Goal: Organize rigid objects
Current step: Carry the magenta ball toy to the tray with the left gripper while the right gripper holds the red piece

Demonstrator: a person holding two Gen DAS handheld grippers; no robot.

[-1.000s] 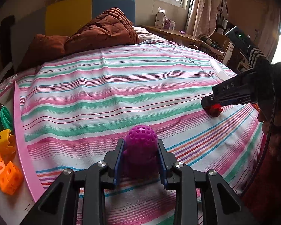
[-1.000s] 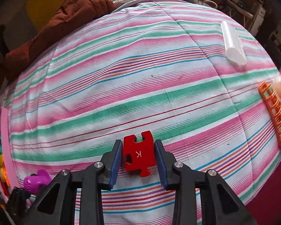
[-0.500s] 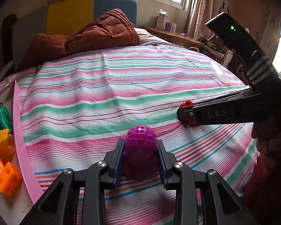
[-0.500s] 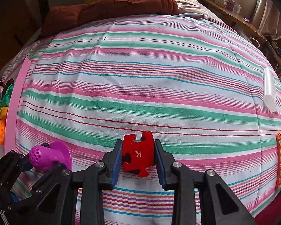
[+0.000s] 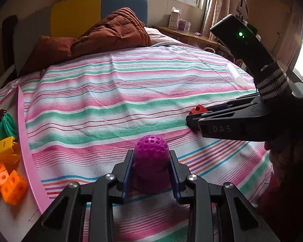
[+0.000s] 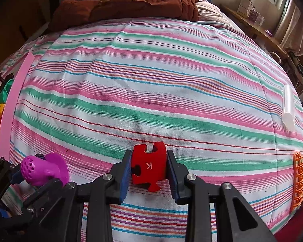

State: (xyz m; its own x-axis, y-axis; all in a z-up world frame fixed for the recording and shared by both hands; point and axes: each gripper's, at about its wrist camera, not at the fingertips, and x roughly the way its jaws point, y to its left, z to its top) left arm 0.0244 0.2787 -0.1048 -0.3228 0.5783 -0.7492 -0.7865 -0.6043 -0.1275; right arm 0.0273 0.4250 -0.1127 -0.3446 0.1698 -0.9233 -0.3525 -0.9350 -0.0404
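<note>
My left gripper (image 5: 151, 173) is shut on a purple perforated toy (image 5: 151, 157) with a round dotted head, held just over the striped bedspread (image 5: 131, 92). The right gripper (image 6: 148, 168) is shut on a red puzzle piece (image 6: 148, 166) marked K. In the left wrist view the right gripper (image 5: 192, 121) reaches in from the right, and only a corner of the red piece (image 5: 197, 109) shows past its fingers. In the right wrist view the purple toy (image 6: 40, 170) and the left gripper (image 6: 16, 176) sit at lower left, close beside the right gripper.
A pink tray rim (image 5: 28, 153) runs along the bed's left edge, with orange cubes (image 5: 10, 181), a yellow block (image 5: 2, 149) and a green piece (image 5: 6, 127) behind it. A clear tube (image 6: 288, 106) and an orange rack (image 6: 298, 179) lie at the right. A brown quilt (image 5: 111, 34) covers the head end.
The right gripper with the red piece has swung left across the bed toward the left gripper and rolled. The left gripper and purple toy have stayed put.
</note>
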